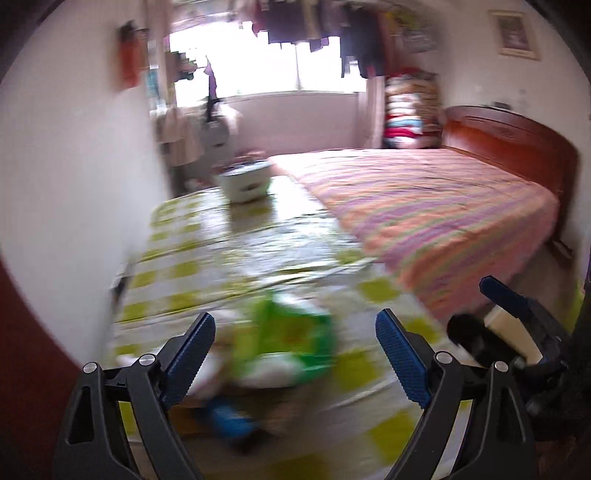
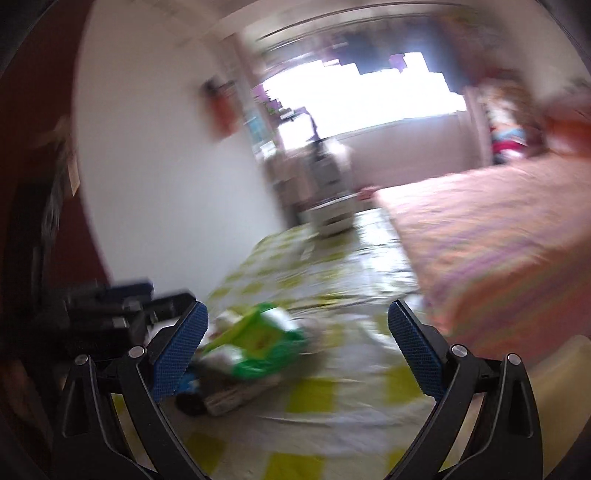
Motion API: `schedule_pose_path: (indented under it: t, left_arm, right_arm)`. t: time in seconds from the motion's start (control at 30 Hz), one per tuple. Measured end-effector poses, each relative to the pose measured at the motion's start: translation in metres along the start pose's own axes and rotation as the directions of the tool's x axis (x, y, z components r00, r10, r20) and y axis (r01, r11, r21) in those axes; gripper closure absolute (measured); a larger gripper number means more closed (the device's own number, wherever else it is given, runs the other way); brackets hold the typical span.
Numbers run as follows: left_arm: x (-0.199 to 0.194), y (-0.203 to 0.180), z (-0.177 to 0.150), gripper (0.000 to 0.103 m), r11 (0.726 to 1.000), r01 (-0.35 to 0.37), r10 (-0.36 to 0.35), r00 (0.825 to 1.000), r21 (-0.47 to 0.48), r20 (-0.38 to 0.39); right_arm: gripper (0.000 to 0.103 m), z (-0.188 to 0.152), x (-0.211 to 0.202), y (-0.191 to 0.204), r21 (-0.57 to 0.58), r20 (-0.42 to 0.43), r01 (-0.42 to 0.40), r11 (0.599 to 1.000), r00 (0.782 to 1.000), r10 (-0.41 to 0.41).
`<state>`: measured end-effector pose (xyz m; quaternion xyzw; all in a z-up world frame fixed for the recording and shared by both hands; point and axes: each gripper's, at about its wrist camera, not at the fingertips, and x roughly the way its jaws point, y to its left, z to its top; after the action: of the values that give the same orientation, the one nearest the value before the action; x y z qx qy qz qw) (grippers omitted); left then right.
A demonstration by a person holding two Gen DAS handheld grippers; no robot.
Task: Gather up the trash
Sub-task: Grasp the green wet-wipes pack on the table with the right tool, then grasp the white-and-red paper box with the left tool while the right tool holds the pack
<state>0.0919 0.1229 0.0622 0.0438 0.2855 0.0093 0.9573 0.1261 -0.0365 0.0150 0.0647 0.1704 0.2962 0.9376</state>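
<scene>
Left gripper (image 1: 295, 338) spread wide, blue ribbed pads well apart, nothing pressed between them. Right gripper (image 2: 297, 334) likewise splayed to its fullest, empty.

Just beyond both sets of pads, lying on the green-and-white checked cloth (image 1: 184, 236): a blurred heap of trash (image 1: 291, 339), mostly a bright green wrapper with white parts and an orange-red patch. Printing on it smeared past reading. Seen through the left camera, a blue piece (image 1: 231, 421) at the near edge of the heap, with something dark beside it. Through the right camera, the same heap (image 2: 255, 347) shifted toward the left pad, with a pale flattish strip (image 2: 236, 397) underneath and a dark lump at its near end.

Shown only by the left view: the right gripper itself (image 1: 506, 317) at the right edge, with its blue pad and cream-coloured body. Shown only by the right view: the left gripper's dark body (image 2: 114, 306) at the left edge, heavily smeared.

Farther along the cloth, a white bowl (image 1: 245, 181), sharper in the left view; marks on its side illegible. To the right, a bed with a pink striped cover (image 1: 443, 206) and a reddish wooden headboard (image 1: 517, 140). Beyond, stacked folded bedding (image 1: 410, 110), a bright window (image 1: 266, 66) with dark clothes hanging above, and a framed picture (image 1: 513, 33) high on the wall, visible only from the left camera.
</scene>
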Motion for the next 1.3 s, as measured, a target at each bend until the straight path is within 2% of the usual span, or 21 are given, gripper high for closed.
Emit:
schedule_pose_path:
  t: [0.07, 0.17, 0.37, 0.43, 0.53, 0.57, 0.6, 0.67, 0.7, 0.77, 0.8, 0.83, 0.87, 0.97, 1.1, 1.3]
  left_arm:
    - [-0.001, 0.034, -0.004, 0.017, 0.998, -0.058, 0.058, 0.998, -0.035, -0.006]
    - [-0.002, 0.071, -0.012, 0.017, 0.993, -0.089, 0.087, 0.996, -0.082, -0.029]
    - [-0.007, 0.125, -0.025, 0.017, 0.984, -0.014, 0.004, 0.999, -0.18, -0.053]
    - [-0.005, 0.137, -0.029, 0.017, 0.974, 0.02, -0.036, 0.997, -0.228, -0.068]
    - [0.001, 0.146, -0.033, 0.017, 0.962, 0.021, -0.046, 0.995, -0.272, -0.085]
    - [0.004, 0.147, -0.033, 0.017, 0.96, 0.017, -0.045, 0.995, -0.281, -0.093]
    - [0.007, 0.149, -0.034, 0.017, 0.957, 0.016, -0.047, 0.994, -0.289, -0.099]
    - [0.011, 0.153, -0.037, 0.017, 0.954, 0.014, -0.05, 0.992, -0.3, -0.112]
    - [0.013, 0.154, -0.038, 0.017, 0.953, 0.011, -0.049, 0.992, -0.302, -0.119]
    - [0.017, 0.155, -0.041, 0.017, 0.952, 0.012, -0.054, 0.99, -0.307, -0.128]
    - [0.02, 0.157, -0.041, 0.017, 0.951, 0.01, -0.055, 0.989, -0.31, -0.135]
    - [0.022, 0.158, -0.042, 0.017, 0.95, 0.008, -0.054, 0.989, -0.313, -0.141]
    - [0.023, 0.158, -0.043, 0.017, 0.949, 0.008, -0.056, 0.988, -0.315, -0.143]
    - [0.026, 0.162, -0.045, 0.017, 0.944, 0.003, -0.059, 0.985, -0.33, -0.159]
    - [0.032, 0.164, -0.047, 0.017, 0.939, 0.018, -0.082, 0.982, -0.345, -0.172]
    - [0.053, 0.16, -0.052, 0.017, 0.94, 0.022, -0.102, 0.97, -0.341, -0.221]
  right_arm:
    - [0.006, -0.007, 0.023, 0.023, -0.108, -0.048, -0.034, 0.994, 0.998, 0.029]
    - [0.007, -0.018, 0.044, 0.045, -0.239, -0.116, -0.08, 0.968, 0.992, 0.053]
    - [0.007, -0.035, 0.071, 0.072, -0.43, -0.189, -0.101, 0.897, 0.982, 0.02]
    - [0.008, -0.044, 0.082, 0.083, -0.507, -0.213, -0.095, 0.856, 0.977, -0.017]
    - [0.021, -0.056, 0.1, 0.093, -0.586, -0.264, -0.103, 0.804, 0.962, -0.069]
    - [0.03, -0.06, 0.107, 0.094, -0.597, -0.276, -0.106, 0.796, 0.958, -0.079]
    - [0.031, -0.063, 0.114, 0.094, -0.602, -0.294, -0.105, 0.792, 0.951, -0.098]
    - [0.034, -0.069, 0.127, 0.09, -0.601, -0.335, -0.105, 0.792, 0.933, -0.131]
    - [0.039, -0.072, 0.132, 0.087, -0.599, -0.35, -0.105, 0.794, 0.926, -0.141]
    - [0.06, -0.076, 0.137, 0.082, -0.574, -0.388, -0.124, 0.809, 0.912, -0.135]
    - [0.065, -0.075, 0.136, 0.08, -0.562, -0.387, -0.126, 0.818, 0.914, -0.125]
    - [0.077, -0.073, 0.134, 0.079, -0.552, -0.385, -0.128, 0.824, 0.916, -0.115]
    - [0.08, -0.07, 0.131, 0.079, -0.547, -0.373, -0.119, 0.829, 0.921, -0.114]
    - [0.086, -0.055, 0.111, 0.076, -0.501, -0.315, -0.106, 0.859, 0.947, -0.067]
    - [0.087, -0.031, 0.083, 0.075, -0.442, -0.222, -0.087, 0.893, 0.975, -0.015]
    - [0.087, -0.014, 0.052, 0.073, -0.378, -0.138, -0.082, 0.922, 0.99, 0.032]
